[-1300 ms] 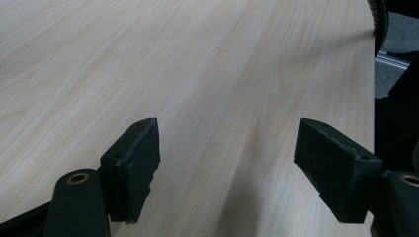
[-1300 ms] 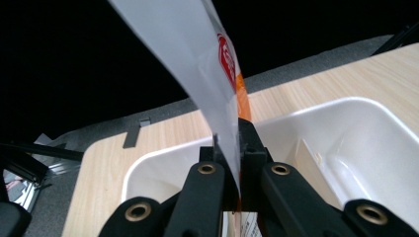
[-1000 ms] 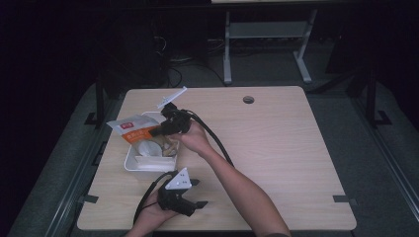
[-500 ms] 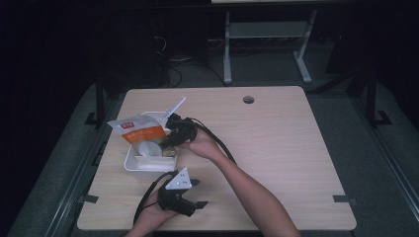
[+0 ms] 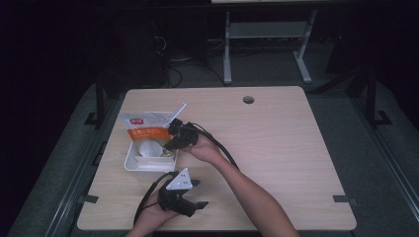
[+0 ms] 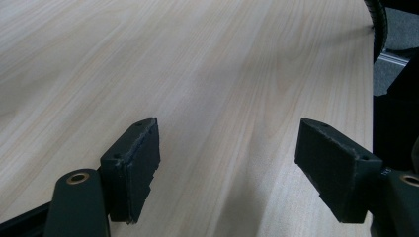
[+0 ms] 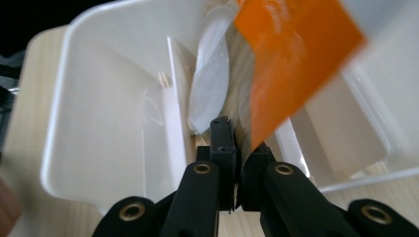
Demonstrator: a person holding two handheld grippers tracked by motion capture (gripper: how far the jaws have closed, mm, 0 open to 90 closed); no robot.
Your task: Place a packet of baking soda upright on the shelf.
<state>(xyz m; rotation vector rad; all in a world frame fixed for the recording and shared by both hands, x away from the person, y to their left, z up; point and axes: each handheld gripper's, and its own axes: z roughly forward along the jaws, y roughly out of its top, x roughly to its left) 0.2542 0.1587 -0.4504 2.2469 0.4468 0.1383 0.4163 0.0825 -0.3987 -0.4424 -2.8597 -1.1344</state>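
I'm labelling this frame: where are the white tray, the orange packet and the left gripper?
white tray (image 5: 132,159): high view, its left wall.
orange packet (image 5: 146,132): high view, its orange band.
left gripper (image 6: 227,163): left gripper view, between the open jaws.

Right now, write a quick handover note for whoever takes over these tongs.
Right tongs: jaws closed, over the white tray, gripping an orange and white packet; whether they also pinch something thin beside it I cannot tell.
Left tongs: jaws wide open, holding nothing, resting low over the bare table near the front edge.
Tray sits at the table's left side; a round white piece lies inside it.
Done: packet gripped.
Left: probably lift the packet clear of the tray or settle it in; the left tongs are free to steady the tray.
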